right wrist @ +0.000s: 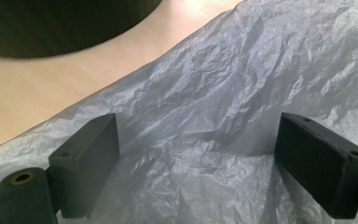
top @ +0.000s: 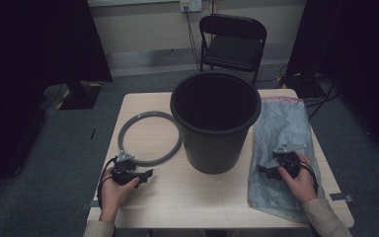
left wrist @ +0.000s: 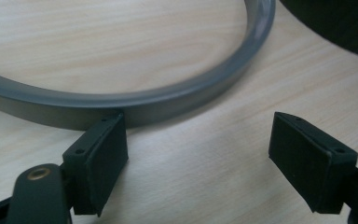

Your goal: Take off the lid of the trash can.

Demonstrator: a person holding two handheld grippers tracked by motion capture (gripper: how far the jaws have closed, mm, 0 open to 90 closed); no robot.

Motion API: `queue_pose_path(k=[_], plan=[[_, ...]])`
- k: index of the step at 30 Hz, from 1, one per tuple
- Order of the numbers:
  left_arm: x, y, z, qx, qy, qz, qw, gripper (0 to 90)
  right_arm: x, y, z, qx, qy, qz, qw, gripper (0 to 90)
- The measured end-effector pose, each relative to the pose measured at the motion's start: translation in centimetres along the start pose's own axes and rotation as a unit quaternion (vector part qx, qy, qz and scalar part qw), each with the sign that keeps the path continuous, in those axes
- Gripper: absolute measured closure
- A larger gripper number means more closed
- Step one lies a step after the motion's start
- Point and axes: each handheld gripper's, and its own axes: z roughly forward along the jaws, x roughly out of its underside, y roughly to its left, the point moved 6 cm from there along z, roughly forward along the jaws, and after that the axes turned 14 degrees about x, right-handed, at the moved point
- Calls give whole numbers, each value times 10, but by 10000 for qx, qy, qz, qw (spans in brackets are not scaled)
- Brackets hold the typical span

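Grey ring (top: pixel 149 138); black bin (top: pixel 215 121); translucent grey bag (top: pixel 281 133); pale woodgrain table (top: pixel 187 197)

No text, label, brand, number or sign could be read anywhere: none on the black plastic bucket (top: pixel 215 120), the grey plastic ring (top: pixel 149 138) or the crumpled grey plastic bag (top: pixel 281 148) on the light wooden table (top: pixel 187 197).

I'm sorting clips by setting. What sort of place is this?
Probably a workroom or lab set up for recording, not a home: a lone small table on grey carpet, black curtains at both sides, and a folding chair by a bare wall.
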Motion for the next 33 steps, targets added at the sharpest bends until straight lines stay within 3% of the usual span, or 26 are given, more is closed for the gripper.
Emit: queue_pose_path(k=[1,4,7,11,17,19,22,25,27,30,31,33], plan=[[0,-1,2,-33,30,170,9998,167,-3,-2,3,7,-3,21,10000,127],[1,-3,4,-29,47,343,9994,148,-8,-4,7,-53,82,39,9999,142],[4,-4,5,7,87,622,9980,124,-7,-3,-5,-328,213,150,9991,143],[7,-7,9,7,297,978,9948,38,5,-1,-35,-523,213,-251,9981,141],[7,-9,11,-50,295,944,9951,22,37,8,-58,-857,338,-477,9946,141],[7,-9,11,-51,295,942,9951,22,42,9,-59,-760,428,-591,9944,139],[7,-9,11,-53,293,943,9951,22,43,12,-57,-599,328,-807,9944,121],[7,-9,11,-52,292,940,9951,22,41,14,-54,-631,277,-820,9942,119],[7,-9,11,-54,291,941,9951,22,39,15,-51,-534,290,-661,9960,126],[7,-9,11,-51,290,941,9951,22,35,14,-50,-422,373,-581,9967,207],[7,-9,11,-52,292,940,9951,22,33,13,-50,-402,335,-556,9971,309],[7,-9,11,-59,294,942,9951,21,30,11,-49,-405,332,-531,9972,409]])
